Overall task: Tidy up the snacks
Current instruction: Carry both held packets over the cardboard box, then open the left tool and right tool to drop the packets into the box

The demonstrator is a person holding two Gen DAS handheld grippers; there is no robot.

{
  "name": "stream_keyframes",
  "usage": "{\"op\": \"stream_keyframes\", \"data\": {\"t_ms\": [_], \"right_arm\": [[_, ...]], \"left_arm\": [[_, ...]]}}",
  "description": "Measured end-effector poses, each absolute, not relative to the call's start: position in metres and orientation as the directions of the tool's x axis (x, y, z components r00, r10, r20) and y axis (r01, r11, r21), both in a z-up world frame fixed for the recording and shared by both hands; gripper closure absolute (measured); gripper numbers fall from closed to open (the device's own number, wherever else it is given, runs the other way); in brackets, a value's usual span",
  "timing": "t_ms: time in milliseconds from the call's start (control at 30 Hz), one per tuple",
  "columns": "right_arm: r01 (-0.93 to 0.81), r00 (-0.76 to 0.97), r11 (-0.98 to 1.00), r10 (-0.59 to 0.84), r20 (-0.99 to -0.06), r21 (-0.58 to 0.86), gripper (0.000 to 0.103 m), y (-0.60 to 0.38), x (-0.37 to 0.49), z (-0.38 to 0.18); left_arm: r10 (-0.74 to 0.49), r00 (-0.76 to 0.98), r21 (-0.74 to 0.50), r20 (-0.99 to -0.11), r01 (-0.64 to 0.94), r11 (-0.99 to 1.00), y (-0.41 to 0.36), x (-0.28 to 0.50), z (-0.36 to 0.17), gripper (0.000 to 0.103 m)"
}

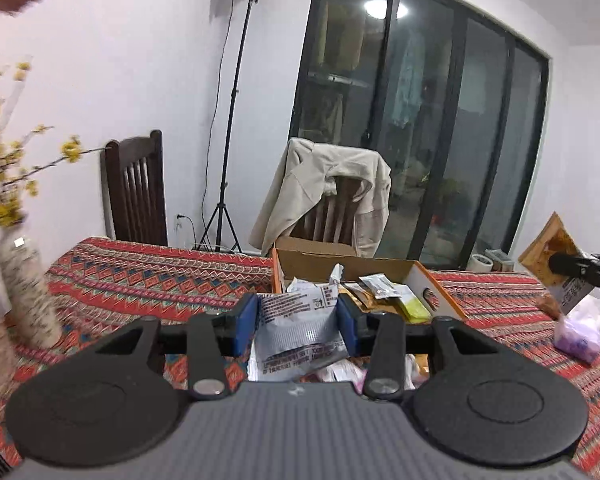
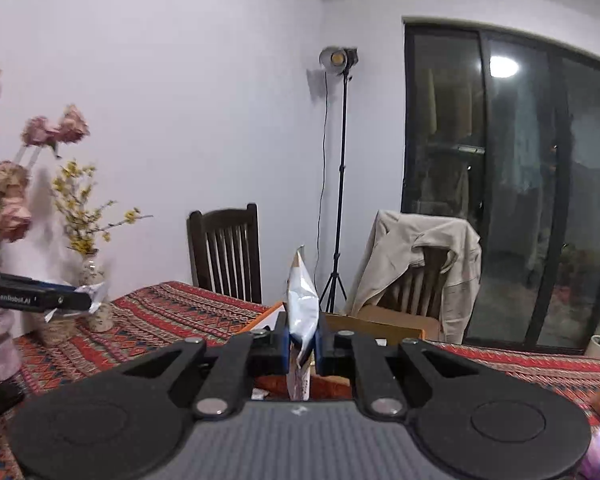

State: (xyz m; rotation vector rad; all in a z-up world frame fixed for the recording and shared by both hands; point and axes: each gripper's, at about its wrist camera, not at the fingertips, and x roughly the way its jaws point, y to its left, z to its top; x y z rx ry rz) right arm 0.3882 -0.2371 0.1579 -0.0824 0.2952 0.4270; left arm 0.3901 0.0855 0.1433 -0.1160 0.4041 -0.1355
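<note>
Silver packet [image 1: 296,320] between blue fingers [image 1: 246,322], print blurred, lower edge hidden.

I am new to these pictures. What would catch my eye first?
Each gripper is shut on a snack packet: the left gripper on a silver packet, the right gripper on a thin packet standing upright. Behind them, an open cardboard box of snacks sits on the red patterned tablecloth.

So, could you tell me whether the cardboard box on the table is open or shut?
Open: the cardboard box has its top uncovered, and loose snack packets show inside.
</note>
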Motion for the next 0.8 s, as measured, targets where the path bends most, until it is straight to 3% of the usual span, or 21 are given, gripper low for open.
{"op": "stream_keyframes", "data": {"t_ms": [300, 600, 700, 767, 800], "right_arm": [[-0.44, 0.749, 0.873, 0.486, -0.451, 0.209, 0.092, -0.208, 0.57, 0.122], [-0.353, 0.643, 0.884, 0.468, -0.607, 0.308, 0.09, -0.155, 0.708, 0.019], [-0.337, 0.577, 0.836, 0.547, -0.606, 0.433, 0.086, -0.141, 0.735, -0.011], [-0.319, 0.54, 0.812, 0.58, -0.61, 0.49, 0.043, -0.139, 0.745, -0.024], [-0.309, 0.542, 0.818, 0.571, -0.617, 0.485, 0.036, -0.138, 0.746, -0.028]], "left_arm": [[-0.169, 0.853, -0.152, -0.495, 0.106, 0.983, 0.053, 0.572, 0.116, 0.059], [-0.15, 0.789, -0.158, -0.595, 0.067, 0.985, 0.031, 0.709, 0.056, 0.059], [-0.145, 0.786, -0.139, -0.601, 0.076, 0.987, 0.027, 0.736, 0.043, 0.054], [-0.151, 0.777, -0.129, -0.611, 0.091, 0.987, 0.025, 0.749, 0.034, 0.047], [-0.155, 0.775, -0.123, -0.613, 0.1, 0.987, 0.023, 0.753, 0.029, 0.038]]}}
